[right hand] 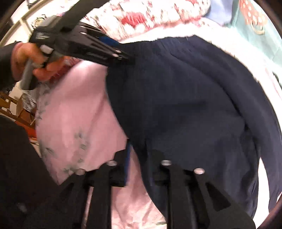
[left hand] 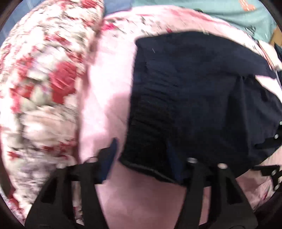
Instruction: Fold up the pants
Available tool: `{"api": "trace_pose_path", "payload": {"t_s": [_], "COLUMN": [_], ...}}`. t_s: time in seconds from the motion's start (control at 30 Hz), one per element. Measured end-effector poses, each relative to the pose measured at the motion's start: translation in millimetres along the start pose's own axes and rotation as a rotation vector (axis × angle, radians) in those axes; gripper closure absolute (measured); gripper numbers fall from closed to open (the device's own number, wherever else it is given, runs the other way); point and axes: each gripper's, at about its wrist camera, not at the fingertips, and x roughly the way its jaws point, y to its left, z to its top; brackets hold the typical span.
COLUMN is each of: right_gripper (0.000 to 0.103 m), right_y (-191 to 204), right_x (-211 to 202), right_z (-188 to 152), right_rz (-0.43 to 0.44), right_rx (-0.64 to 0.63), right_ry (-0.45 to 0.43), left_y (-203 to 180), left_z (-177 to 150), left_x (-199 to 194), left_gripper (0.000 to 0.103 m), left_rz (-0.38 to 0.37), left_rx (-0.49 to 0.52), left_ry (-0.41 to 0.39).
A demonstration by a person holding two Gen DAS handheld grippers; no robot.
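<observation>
- The pants (left hand: 193, 98) are dark navy and lie on a pink bedsheet (left hand: 105, 98), filling the centre and right of the left wrist view; in the right wrist view the pants (right hand: 185, 105) sweep from the upper centre down to the lower right.
- A ribbed elastic band runs down the pants' left edge in the left wrist view, ending in a corner at the lower centre of the frame.
- Your left tool (left hand: 141, 155) stands with its jaws apart, straddling that corner: the left finger is over bare pink sheet, the right finger is over the dark cloth. The pads do not press on the fabric here.
- In the right wrist view your left tool (right hand: 126, 52) comes in from the upper left, its tips at the top edge of the pants; your hand (right hand: 26, 59) grips the grey handle behind it.
- Your right tool (right hand: 139, 155) has its jaws partly apart at the lower centre of its frame. The left finger, with its blue pad, sits just at the pants' edge over the sheet; the right finger lies over the navy cloth. An edge of cloth sits between them, but blur keeps you from telling whether the pads pinch it.
- A red-and-white floral quilt (left hand: 40, 91) is bunched at the left of the left wrist view.
- Teal fabric (left hand: 229, 14) shows at the upper right.
</observation>
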Motion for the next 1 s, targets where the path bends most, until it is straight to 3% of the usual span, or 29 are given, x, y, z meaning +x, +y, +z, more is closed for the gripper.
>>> {"api": "trace_pose_path", "payload": {"t_s": [0.03,0.1,0.17,0.27,0.47,0.63,0.73,0.8,0.97,1.0], "right_gripper": [0.070,0.047,0.043,0.043,0.043,0.043,0.043,0.043,0.051,0.068], "right_y": [-5.3,-31.8,-74.6,-156.5,-291.2,-352.2,-364.8,-371.9,-377.3,-375.9], "right_x": [-10.1,-46.9,-77.4,-97.0,-82.2,-59.0,-35.5,-17.7,20.0,19.3], "right_z": [-0.7,-4.5,-4.9,11.8,55.3,61.9,67.7,65.9,72.1,72.5], "right_rz": [0.008,-0.005,-0.037,-0.108,-0.191,-0.137,-0.116,-0.106,-0.113,-0.111], "right_rx": [0.006,0.014,0.016,0.060,0.122,0.147,0.122,0.081,-0.001,-0.016], "right_ry": [-0.022,-0.118,-0.181,-0.176,-0.099,-0.011,0.051,0.110,0.216,0.215], "left_y": [5.7,16.6,20.9,19.7,7.6,-10.6,-23.2,-29.2,-34.9,-35.0], "left_z": [5.1,21.5,51.9,103.6,191.1,215.0,215.7,217.5,216.4,216.2], "left_x": [-13.9,-36.7,-47.4,-37.6,44.0,84.5,102.4,117.6,125.9,124.5], "left_gripper": [0.026,0.018,0.017,0.016,0.016,0.017,0.028,0.057,0.066,0.070], "left_rz": [0.030,0.056,0.040,-0.013,-0.112,-0.197,-0.188,-0.187,-0.194,-0.194], "left_rx": [-0.008,0.009,0.054,0.111,0.208,0.314,0.398,0.448,0.528,0.539], "left_ry": [-0.039,-0.109,-0.157,-0.207,-0.105,-0.037,0.006,0.050,0.059,0.055]}}
